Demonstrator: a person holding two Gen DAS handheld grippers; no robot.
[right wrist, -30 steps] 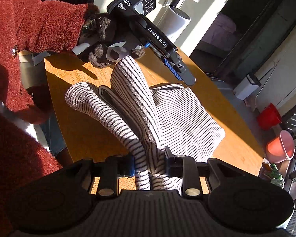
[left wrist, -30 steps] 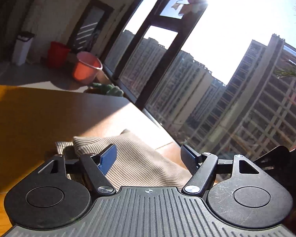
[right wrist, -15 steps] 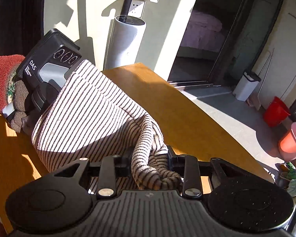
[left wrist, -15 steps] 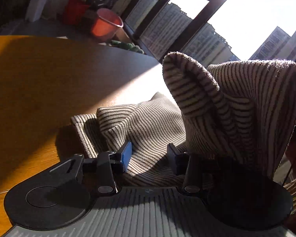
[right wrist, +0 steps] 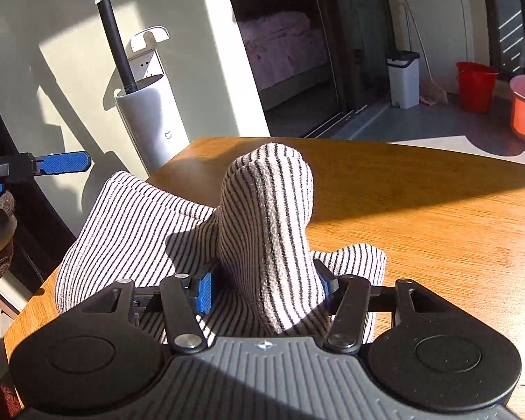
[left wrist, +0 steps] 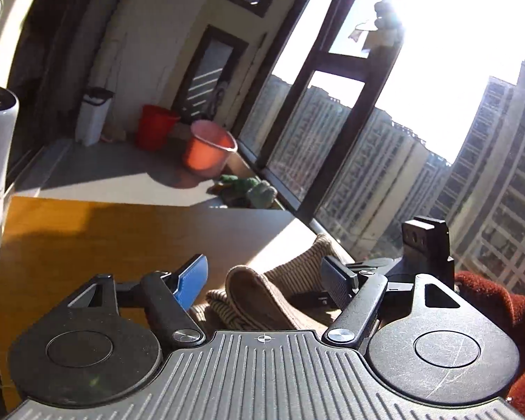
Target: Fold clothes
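A striped knit garment [right wrist: 150, 231] lies on the wooden table [right wrist: 437, 217]. My right gripper [right wrist: 264, 285] is shut on a bunched fold of the garment that stands up between its fingers. My left gripper [left wrist: 262, 276] is open and empty, held just above a folded edge of the garment [left wrist: 259, 294]. One blue fingertip [right wrist: 64, 162] of the left gripper shows at the left edge of the right wrist view, off the table's corner.
A white cylinder stand [right wrist: 150, 122] with a black pole stands beyond the table. A white bin [right wrist: 404, 78], a red bucket [right wrist: 476, 85] and a pink bucket [left wrist: 208, 152] stand on the balcony floor. Large windows [left wrist: 367, 140] are on the right.
My left gripper has opened wider and pulled back from the garment. My right gripper has carried its fold over and lowered it onto the rest of the garment.
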